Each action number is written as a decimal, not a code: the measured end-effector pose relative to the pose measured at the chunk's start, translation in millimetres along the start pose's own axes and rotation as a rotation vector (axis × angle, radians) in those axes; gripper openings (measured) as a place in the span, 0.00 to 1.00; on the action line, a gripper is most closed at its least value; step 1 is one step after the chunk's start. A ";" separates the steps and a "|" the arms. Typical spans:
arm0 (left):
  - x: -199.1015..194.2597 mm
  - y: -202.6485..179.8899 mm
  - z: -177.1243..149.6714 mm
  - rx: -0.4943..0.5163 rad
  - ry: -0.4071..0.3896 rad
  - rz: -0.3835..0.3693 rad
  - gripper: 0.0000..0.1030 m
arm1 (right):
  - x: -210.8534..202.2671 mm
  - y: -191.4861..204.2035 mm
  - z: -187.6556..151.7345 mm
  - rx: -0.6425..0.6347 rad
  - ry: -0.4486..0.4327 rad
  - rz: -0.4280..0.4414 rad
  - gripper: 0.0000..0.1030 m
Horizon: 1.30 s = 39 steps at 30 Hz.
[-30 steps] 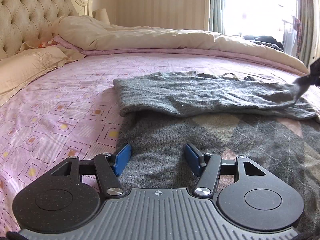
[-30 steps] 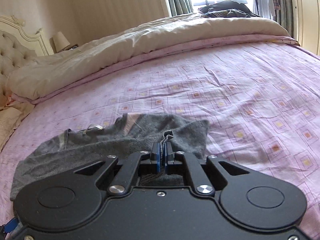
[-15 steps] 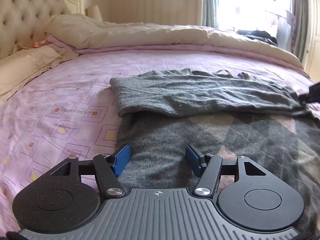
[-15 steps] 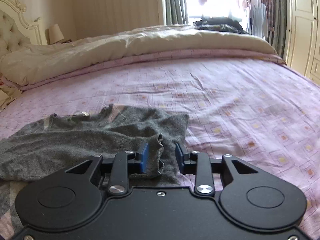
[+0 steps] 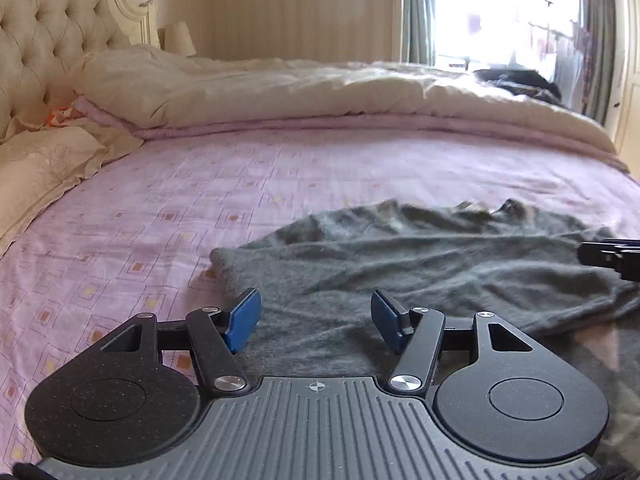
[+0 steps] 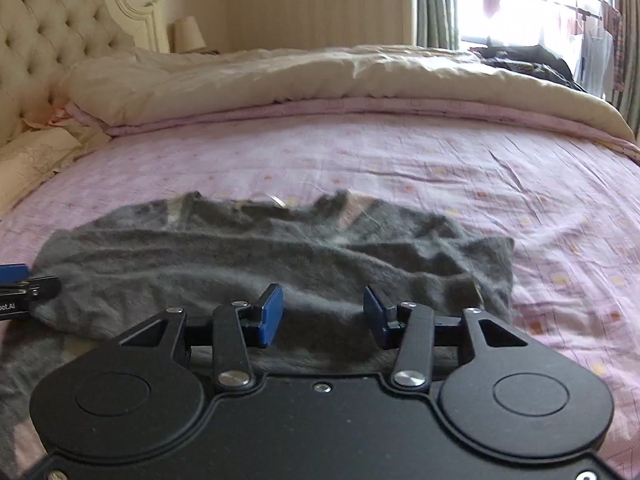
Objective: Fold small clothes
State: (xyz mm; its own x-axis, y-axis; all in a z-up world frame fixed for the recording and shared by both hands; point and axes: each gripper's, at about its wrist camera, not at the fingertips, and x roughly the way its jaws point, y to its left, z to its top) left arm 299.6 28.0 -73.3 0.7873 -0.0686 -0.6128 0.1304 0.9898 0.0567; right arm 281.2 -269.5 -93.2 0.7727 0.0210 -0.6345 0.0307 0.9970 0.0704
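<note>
A grey knit sweater (image 5: pixel 420 260) lies on the pink patterned bed sheet (image 5: pixel 200 184), its far part folded back over the near part. It also shows in the right wrist view (image 6: pixel 260 256). My left gripper (image 5: pixel 314 318) is open and empty, just above the sweater's near left part. My right gripper (image 6: pixel 323 314) is open and empty, over the sweater's near right part. The right gripper's tip shows at the right edge of the left wrist view (image 5: pixel 612 256). The left gripper's tip shows at the left edge of the right wrist view (image 6: pixel 20 284).
A cream duvet (image 5: pixel 300 88) is bunched along the far side of the bed. A tufted headboard (image 5: pixel 48 40) and pillows (image 5: pixel 40 160) are at the left. Dark clothes (image 6: pixel 528 64) lie by the window at the far right.
My right gripper let go of the sweater's edge and opened wide. Both grippers drew back and rose a little. The folded part now lies flat on the sweater.
</note>
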 end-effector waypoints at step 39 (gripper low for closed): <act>-182.0 8.1 -137.6 -0.043 0.071 -0.107 0.92 | -210.6 -17.9 -151.4 0.223 0.079 0.049 1.00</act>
State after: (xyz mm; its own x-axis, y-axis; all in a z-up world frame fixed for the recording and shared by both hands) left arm 74.4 65.7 -69.7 0.7256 -0.1663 -0.6677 0.1840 0.9819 -0.0446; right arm 21.9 -280.6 -77.4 0.7248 0.0838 -0.6839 0.1400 0.9540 0.2652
